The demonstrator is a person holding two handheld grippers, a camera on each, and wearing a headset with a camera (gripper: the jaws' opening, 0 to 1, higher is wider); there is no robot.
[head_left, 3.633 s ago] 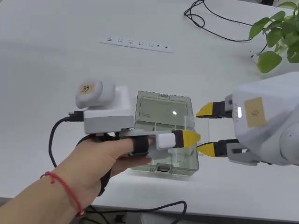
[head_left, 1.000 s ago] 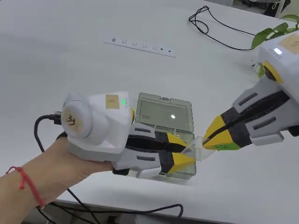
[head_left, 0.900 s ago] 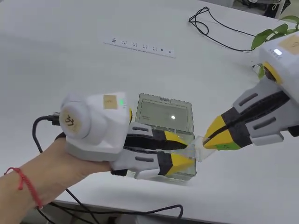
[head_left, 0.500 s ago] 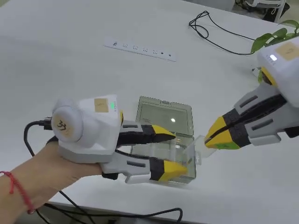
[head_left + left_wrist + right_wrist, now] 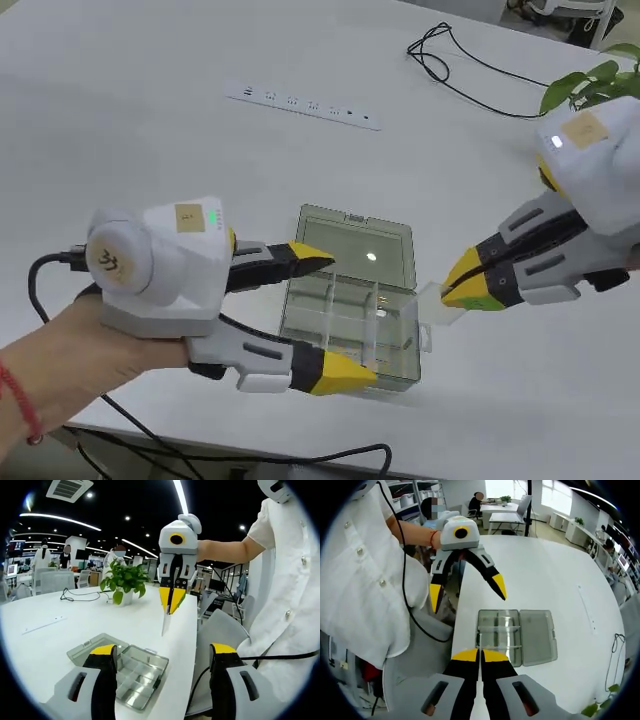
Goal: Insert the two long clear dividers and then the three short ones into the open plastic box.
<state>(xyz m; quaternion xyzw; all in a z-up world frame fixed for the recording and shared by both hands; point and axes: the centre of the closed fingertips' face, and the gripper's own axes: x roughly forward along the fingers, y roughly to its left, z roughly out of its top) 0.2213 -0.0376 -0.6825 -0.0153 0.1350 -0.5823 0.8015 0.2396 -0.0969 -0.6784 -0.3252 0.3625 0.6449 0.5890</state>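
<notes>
The open clear plastic box (image 5: 345, 318) lies near the table's front edge with its lid (image 5: 357, 240) folded back flat. Clear dividers stand inside it and split it into compartments. My right gripper (image 5: 462, 287) is shut on a short clear divider (image 5: 436, 302), held just off the box's right end. In the left gripper view this divider (image 5: 166, 623) hangs from the right gripper (image 5: 171, 601) above the box (image 5: 125, 672). My left gripper (image 5: 330, 315) is open, its jaws wide apart above the box's left half with nothing between them. The right gripper view shows its spread fingers (image 5: 498, 586) beyond the box (image 5: 515, 635).
A white power strip (image 5: 300, 103) lies at the back of the table and a black cable (image 5: 470, 62) loops at the back right. A potted plant (image 5: 590, 85) stands at the right edge. The table's front edge runs just below the box.
My left gripper has opened, let go of the short divider and drawn back to the left. The right gripper stays shut on that divider at the box's right end.
</notes>
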